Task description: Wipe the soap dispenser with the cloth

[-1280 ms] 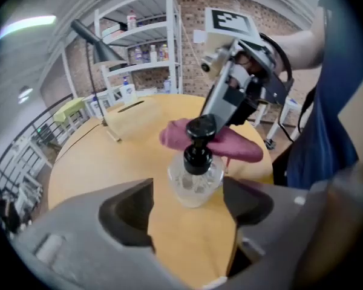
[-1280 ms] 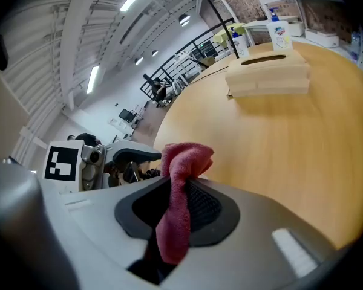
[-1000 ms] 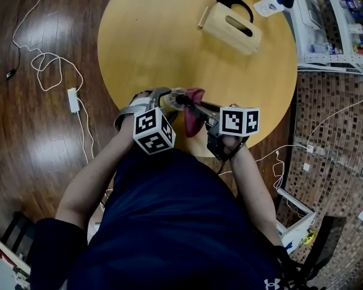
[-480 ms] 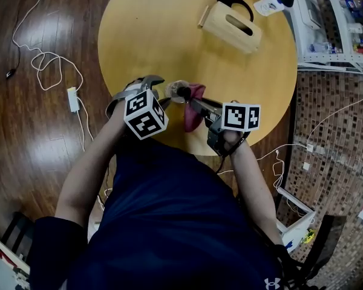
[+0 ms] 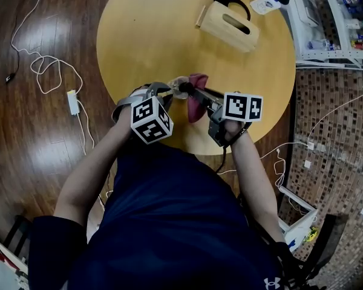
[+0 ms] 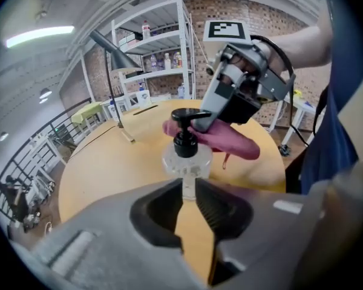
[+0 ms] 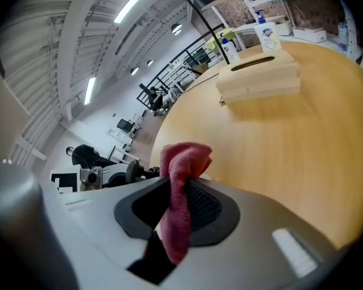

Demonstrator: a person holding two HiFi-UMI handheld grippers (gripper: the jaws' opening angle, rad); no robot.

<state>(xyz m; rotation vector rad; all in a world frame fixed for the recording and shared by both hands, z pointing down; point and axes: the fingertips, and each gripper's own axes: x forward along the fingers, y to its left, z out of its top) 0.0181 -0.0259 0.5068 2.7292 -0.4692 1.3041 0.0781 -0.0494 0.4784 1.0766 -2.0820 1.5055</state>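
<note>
Here, dispenser [image 6: 187, 160] upright near the near edge of the table [image 5: 151, 35]; clear body, black pump. Its lower body sits between the jaws of the left gripper [image 6: 188, 189]. Those jaws have just been closing and now clamp it, with only a narrow gap left. Its base is hidden behind them.

Cloth [image 7: 180, 168], red, is pinched between the jaws of the right gripper [image 7: 183, 192]. One fold stands above the pads; the rest hangs down through them.

Both forearms reach forward from the body. Grippers are angled down and meet at the dispenser, left one from the left, right one from the right, marker cubes uppermost.

Left gripper view alone shows the cloth lying against the far side of the dispenser, just under the pump spout. In the right gripper view the cloth fills the front and the bottle cannot be made out; a wooden box [image 7: 260, 77] sits well beyond. Head view places that box at the table's far side.
</note>
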